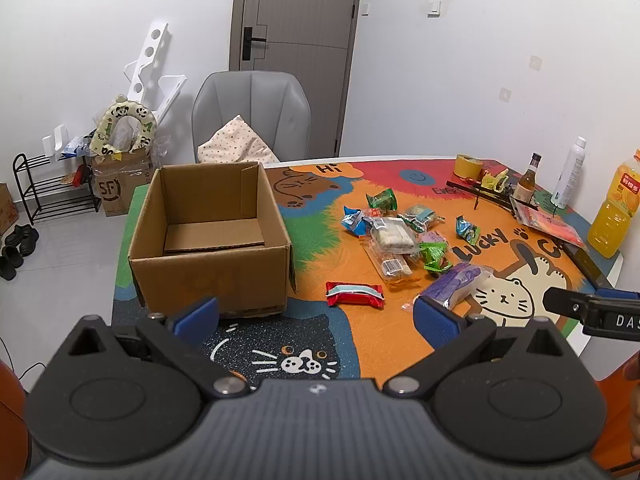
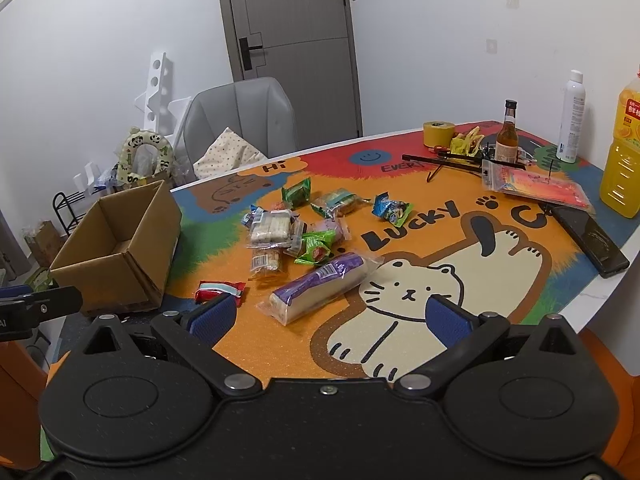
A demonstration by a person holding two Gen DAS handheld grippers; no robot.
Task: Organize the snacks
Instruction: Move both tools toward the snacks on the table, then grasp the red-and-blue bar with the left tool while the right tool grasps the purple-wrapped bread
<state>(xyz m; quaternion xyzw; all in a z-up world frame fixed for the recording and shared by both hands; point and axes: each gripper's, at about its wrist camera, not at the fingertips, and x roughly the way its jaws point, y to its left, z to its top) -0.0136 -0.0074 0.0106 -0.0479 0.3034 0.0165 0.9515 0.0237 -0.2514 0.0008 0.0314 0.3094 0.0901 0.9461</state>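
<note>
An open, empty cardboard box (image 1: 208, 236) stands on the left of the cartoon table mat (image 1: 304, 340); it also shows in the right wrist view (image 2: 116, 252). Several snack packets lie in a loose pile (image 1: 400, 236) on the orange part of the mat. A red packet (image 1: 354, 294) lies nearest the box, and a long purple packet (image 2: 320, 286) lies nearest me. My left gripper (image 1: 316, 316) is open and empty, in front of the box. My right gripper (image 2: 328, 314) is open and empty, just short of the purple packet.
At the back right stand a tape roll (image 2: 438, 134), a brown bottle (image 2: 507, 134), a white spray can (image 2: 572, 116) and an orange juice bottle (image 2: 622, 152). A black phone (image 2: 588, 240) lies near the right edge. A grey chair (image 1: 250, 116) stands behind the table.
</note>
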